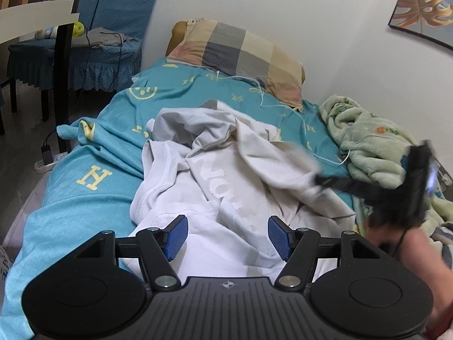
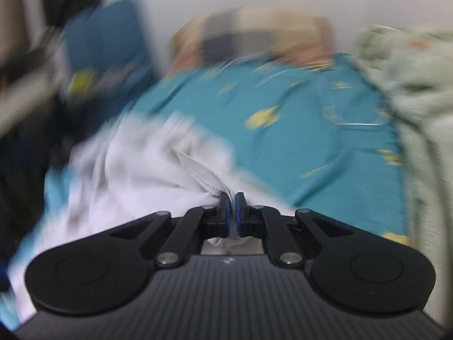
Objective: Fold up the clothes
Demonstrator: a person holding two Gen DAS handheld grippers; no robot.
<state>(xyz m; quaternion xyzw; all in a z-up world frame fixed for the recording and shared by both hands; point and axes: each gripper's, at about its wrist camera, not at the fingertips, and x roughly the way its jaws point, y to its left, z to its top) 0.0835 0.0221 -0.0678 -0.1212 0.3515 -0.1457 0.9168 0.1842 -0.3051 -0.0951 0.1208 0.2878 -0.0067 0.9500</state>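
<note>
A crumpled white garment (image 1: pixel 215 175) with faint white lettering lies on the teal bed sheet (image 1: pixel 93 147). My left gripper (image 1: pixel 228 236) is open, its blue pads (image 1: pixel 177 235) spread just above the garment's near part, holding nothing. My right gripper (image 2: pixel 232 212) is shut on a hemmed edge of the white garment (image 2: pixel 158 167); cloth shows between its pads. In the left wrist view the right gripper (image 1: pixel 325 181) shows blurred at the garment's right edge, pulling a fold of it. The right wrist view is motion-blurred.
A checked pillow (image 1: pixel 243 56) lies at the bed's head against the white wall. A green fleece blanket (image 1: pixel 376 144) is bunched on the right, with a white cable (image 1: pixel 305 119) across the sheet. A blue-covered chair (image 1: pixel 85 51) and a power strip (image 1: pixel 48 164) are on the left.
</note>
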